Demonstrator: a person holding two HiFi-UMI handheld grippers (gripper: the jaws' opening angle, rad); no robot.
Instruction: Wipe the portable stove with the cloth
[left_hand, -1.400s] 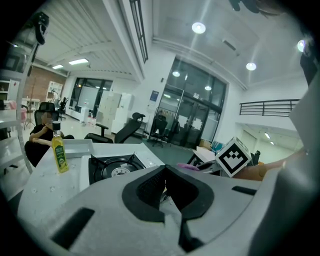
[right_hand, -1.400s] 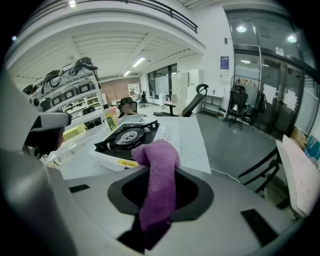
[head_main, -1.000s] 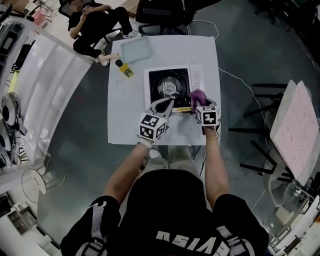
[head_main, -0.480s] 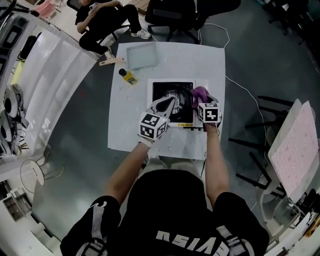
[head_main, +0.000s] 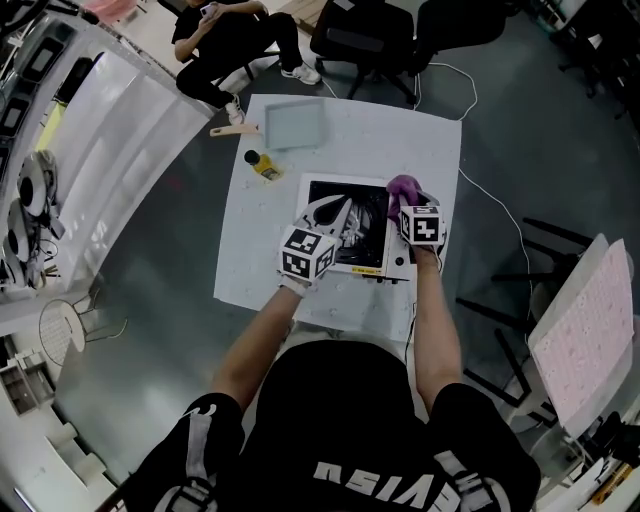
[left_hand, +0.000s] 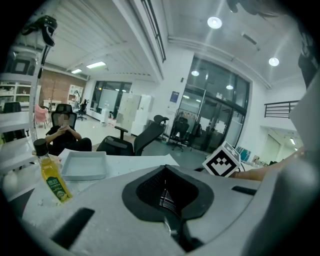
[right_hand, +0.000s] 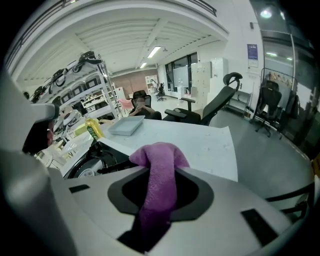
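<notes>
— Where's the cloth (head_main: 402, 185) now?
— At the far right corner of the portable stove (head_main: 365, 245). A second ago it was at the near right edge. The right gripper (head_main: 408, 200) is clamped on it, a purple, fuzzy strip bunched between the jaws.
— And the other tongs?
— The left gripper (head_main: 335, 208) has its jaws together. Its tip is over the black top with the round metal burner, farther in than before.
— What's around?
— A white table (head_main: 255, 250). Far left of the stove stands a yellow bottle (head_main: 264, 165) with a dark cap, then a shallow grey tray (head_main: 294, 125). Beyond are a seated person (head_main: 235, 40) and black office chairs (head_main: 370, 30). A white cable (head_main: 490, 215) trails across the grey floor on the right.
</notes>
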